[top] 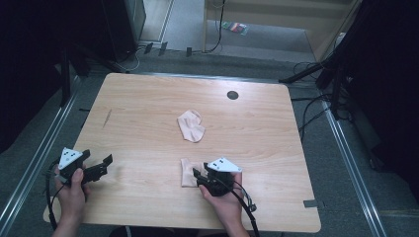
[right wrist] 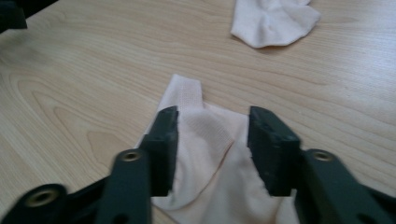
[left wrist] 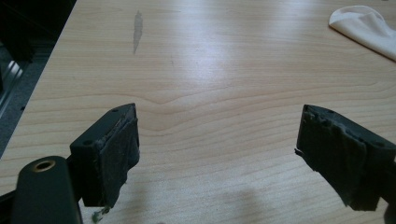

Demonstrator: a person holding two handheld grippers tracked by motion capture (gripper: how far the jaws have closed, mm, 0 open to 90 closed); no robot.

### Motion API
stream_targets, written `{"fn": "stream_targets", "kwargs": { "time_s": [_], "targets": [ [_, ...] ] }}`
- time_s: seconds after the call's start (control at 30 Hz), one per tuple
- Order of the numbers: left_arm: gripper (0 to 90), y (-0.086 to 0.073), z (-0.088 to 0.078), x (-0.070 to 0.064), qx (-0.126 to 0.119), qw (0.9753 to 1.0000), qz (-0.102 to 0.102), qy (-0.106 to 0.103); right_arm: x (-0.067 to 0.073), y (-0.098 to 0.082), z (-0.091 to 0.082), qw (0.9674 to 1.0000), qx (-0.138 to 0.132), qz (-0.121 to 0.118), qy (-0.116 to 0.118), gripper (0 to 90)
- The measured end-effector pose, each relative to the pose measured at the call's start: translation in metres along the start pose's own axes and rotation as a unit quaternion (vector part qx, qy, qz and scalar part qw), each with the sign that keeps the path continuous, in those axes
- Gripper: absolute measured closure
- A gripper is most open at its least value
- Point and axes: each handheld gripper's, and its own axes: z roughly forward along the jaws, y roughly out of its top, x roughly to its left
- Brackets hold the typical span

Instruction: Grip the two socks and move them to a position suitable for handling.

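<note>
Right gripper (top: pixel 199 174) at lower centre of the high view, jaws half spread, pinching nothing; pads (right wrist: pixel 164 149) apart, standing either side of the near sock (right wrist: pixel 205 158)

Near sock (top: pixel 188 172): pale pink, thin knit, lying flat on the counter (top: pixel 148 123) just left of and under the right gripper tips. In the right gripper view, long axis running up the frame, away from the jaws; narrow ribbed end at upper centre, wider body spreading toward the bottom edge, one curved fold or seam crossing the cloth between the jaws. Cannot tell whether the pads touch the fabric or hover just above it

Second sock (top: pixel 190 126): same pale knit, bunched and rounded, at centre of the high view, well apart from the near one; upper right in the right gripper view (right wrist: pixel 275 18), upper right corner in the left gripper view (left wrist: pixel 364 28)

Left gripper (top: pixel 101 168) at lower left of the high view, jaws spread wide, nothing between the worn dark pads (left wrist: pixel 119 158); bare wood-grain counter ahead

Key relation: near sock straight ahead of and between the right jaws, lengthwise along the gripper's line of sight; right hand far nearer than left. Judgement: a closing pinch here likely to gather the cloth across its width; soft limp fabric, likely to drape and sag once lifted

Counter: light laminate, matte sheen, one grey smear (left wrist: pixel 137 29) upper left, dark round cap (top: pixel 232 95) near the far edge
</note>
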Motion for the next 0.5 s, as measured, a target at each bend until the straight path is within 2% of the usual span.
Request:
{"fn": "stream_targets", "kwargs": {
  "time_s": [0.1, 0.27, 0.37, 0.5],
  "targets": [
    [13.9, 0.0, -0.001, -0.001, -0.003, 0.9999, 0.008, 0.006, -0.003, 0.007, -0.009, 0.9998, -0.018, 0.006, -0.006, 41.1],
    [13.9, 0.003, -0.006, -0.005, -0.01, 0.9997, 0.02, 0.009, -0.006, 0.011, -0.017, 0.9995, -0.03, 0.009, -0.009, 40.8],
    [13.8, 0.007, -0.01, -0.01, -0.018, 0.9998, 0.006, -0.008, -0.009, 0.014, -0.02, 0.9993, -0.033, 0.012, -0.011, 40.9],
    [13.8, 0.013, -0.012, -0.03, -0.024, 0.9993, 0.024, -0.014, -0.01, 0.016, -0.022, 0.9992, -0.036, 0.016, -0.013, 41.2]
  ]
}}
